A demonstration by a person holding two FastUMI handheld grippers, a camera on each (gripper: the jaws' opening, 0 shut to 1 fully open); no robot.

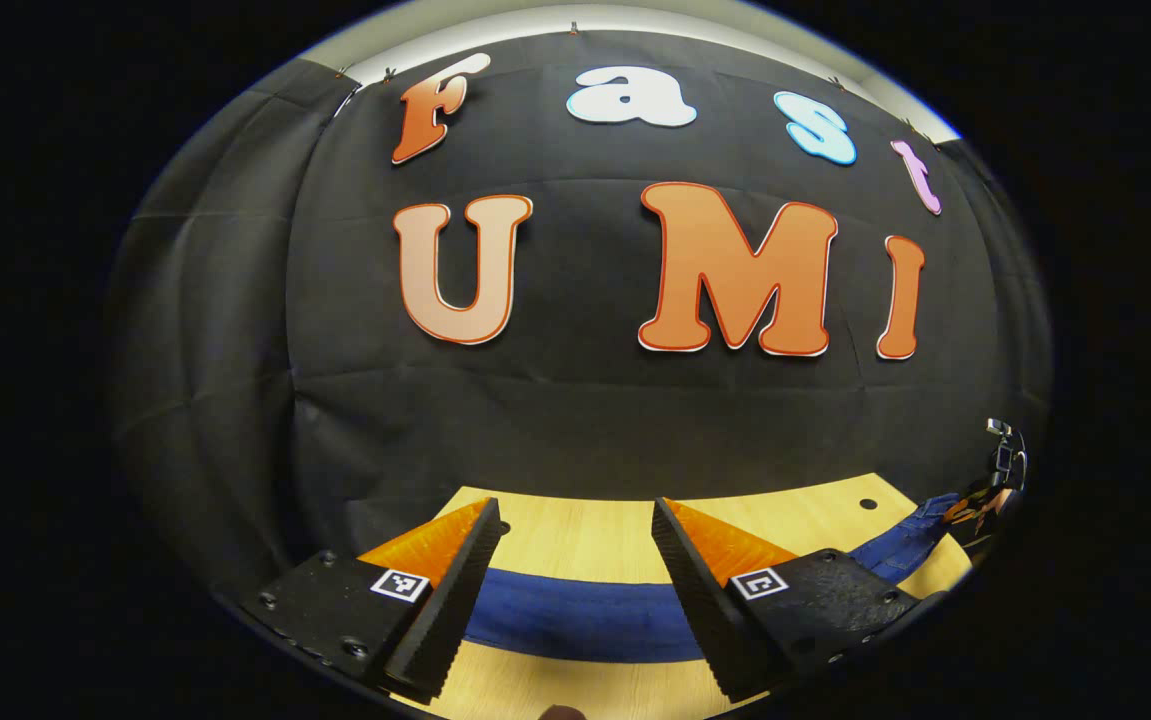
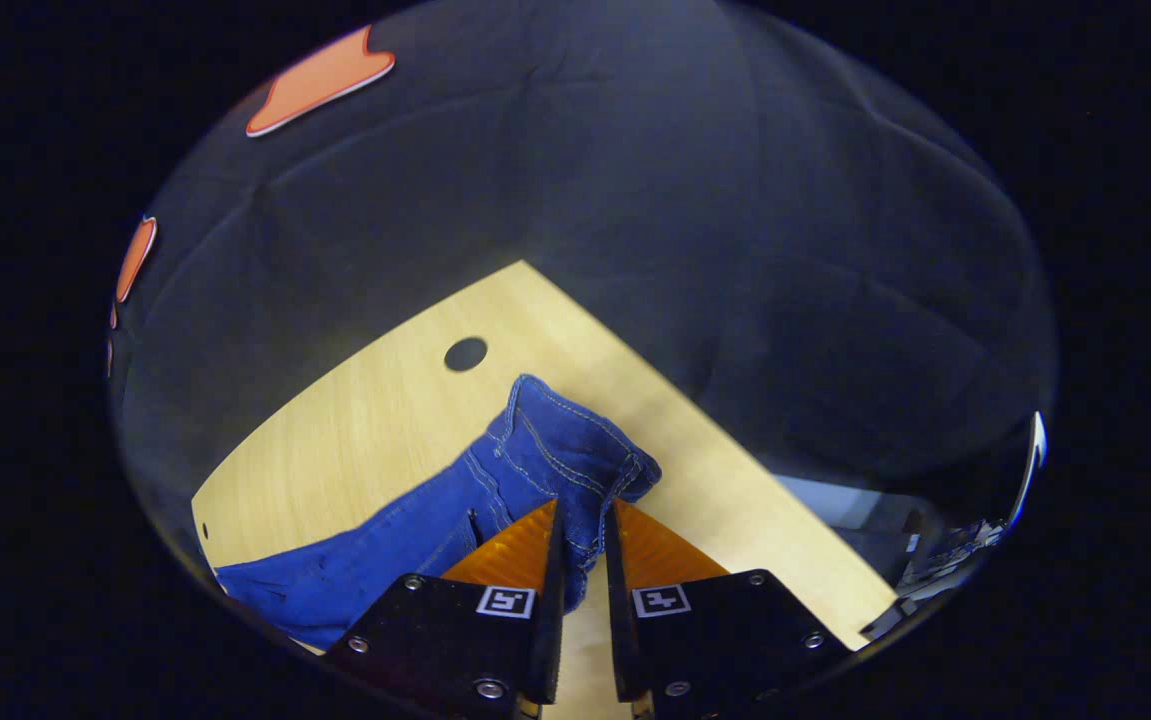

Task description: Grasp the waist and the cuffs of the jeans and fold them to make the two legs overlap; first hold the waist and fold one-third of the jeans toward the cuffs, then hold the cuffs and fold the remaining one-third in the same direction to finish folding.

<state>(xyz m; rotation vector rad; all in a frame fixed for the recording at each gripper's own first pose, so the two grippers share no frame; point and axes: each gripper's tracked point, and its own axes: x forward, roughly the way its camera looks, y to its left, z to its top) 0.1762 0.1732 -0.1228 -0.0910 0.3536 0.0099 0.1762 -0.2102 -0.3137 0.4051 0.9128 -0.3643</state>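
On wooden table [image 2: 355, 430], jeans [image 2: 535, 450] pinched in right gripper [image 2: 582, 520], left gripper [image 1: 575, 520] spread wide above them.

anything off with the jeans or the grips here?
Jeans lie rumpled near the table corner, waist end bunched, not flat. Right gripper is nearly shut on the waistband denim. Left gripper is open above a leg, gripping nothing. No damage visible.

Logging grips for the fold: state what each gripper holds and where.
The right gripper pinches the jeans at the waist edge. The left gripper holds nothing, open above the jeans on the table.
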